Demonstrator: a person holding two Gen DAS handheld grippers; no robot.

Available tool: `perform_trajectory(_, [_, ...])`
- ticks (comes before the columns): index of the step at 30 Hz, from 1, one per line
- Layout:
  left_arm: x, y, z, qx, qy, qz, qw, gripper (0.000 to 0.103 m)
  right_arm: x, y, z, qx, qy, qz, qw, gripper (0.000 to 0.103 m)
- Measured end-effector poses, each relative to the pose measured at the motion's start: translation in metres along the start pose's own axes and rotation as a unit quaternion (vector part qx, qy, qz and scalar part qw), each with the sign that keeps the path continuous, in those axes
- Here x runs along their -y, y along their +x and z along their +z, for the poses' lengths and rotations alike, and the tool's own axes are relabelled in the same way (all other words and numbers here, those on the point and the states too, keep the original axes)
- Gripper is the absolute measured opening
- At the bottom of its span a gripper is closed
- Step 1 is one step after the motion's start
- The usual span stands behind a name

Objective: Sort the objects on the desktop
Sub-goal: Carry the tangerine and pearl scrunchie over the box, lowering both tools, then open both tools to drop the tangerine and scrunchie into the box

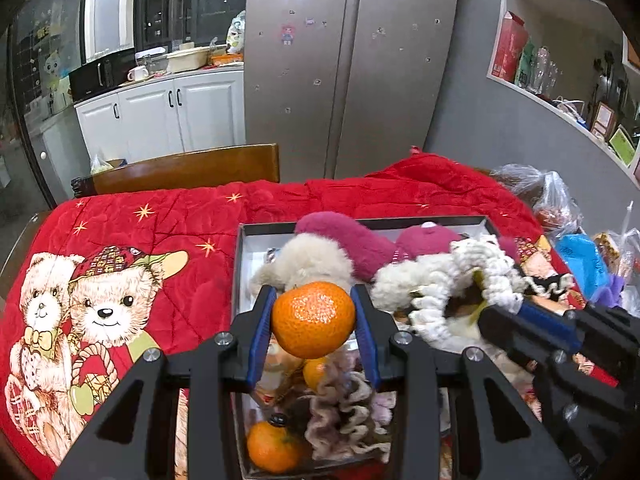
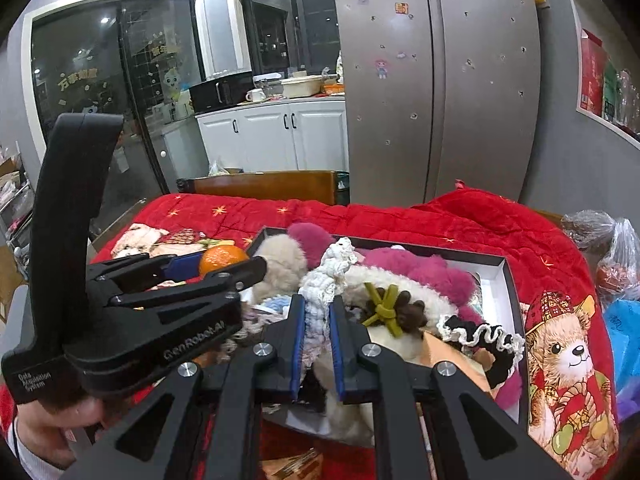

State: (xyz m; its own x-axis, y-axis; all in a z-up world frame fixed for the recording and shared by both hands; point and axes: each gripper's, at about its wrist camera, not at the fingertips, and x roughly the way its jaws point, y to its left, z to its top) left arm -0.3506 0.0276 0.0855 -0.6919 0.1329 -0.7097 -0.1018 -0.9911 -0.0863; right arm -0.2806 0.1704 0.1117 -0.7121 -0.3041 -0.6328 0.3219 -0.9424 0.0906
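Our left gripper (image 1: pixel 313 320) clamps a tangerine (image 1: pixel 313 319) above the box (image 1: pixel 241 248), its pads pressed to both sides. Our right gripper (image 2: pixel 318 316), at three o'clock of it, pinches a white scrunchie (image 2: pixel 328 276) over the plush toys (image 2: pixel 404 272). More tangerines (image 1: pixel 272 446) lie in the box at six o'clock.

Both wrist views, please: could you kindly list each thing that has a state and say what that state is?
Left gripper: shut on the tangerine, lifted above the box.
Right gripper: shut on the white knitted scrunchie.
Box: open, full of plush toys and scrunchies.
Second tangerine: lying loose in the box.
Black-and-white scrunchie: lying on the box's right edge.
Fridge: doors closed.
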Motion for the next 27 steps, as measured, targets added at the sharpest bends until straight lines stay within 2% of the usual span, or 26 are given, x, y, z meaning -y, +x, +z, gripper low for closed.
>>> perform_trajectory(7, [-0.005, -0.001, -0.004, 0.007, 0.014, 0.030, 0.9994, 0.039, 0.010, 0.007, -0.008, -0.012, 0.005, -0.013, 1.000, 0.012])
perform_trajectory(21, [-0.003, 0.013, -0.010, -0.011, 0.022, 0.036, 0.9990, 0.039, 0.014, 0.017, -0.010, -0.030, 0.008, -0.006, 1.000, 0.012])
perform_trajectory(27, [-0.007, 0.013, -0.010, -0.012, 0.007, 0.030, 0.9995, 0.040, 0.015, 0.019, -0.012, -0.035, 0.016, 0.002, 0.999, 0.015])
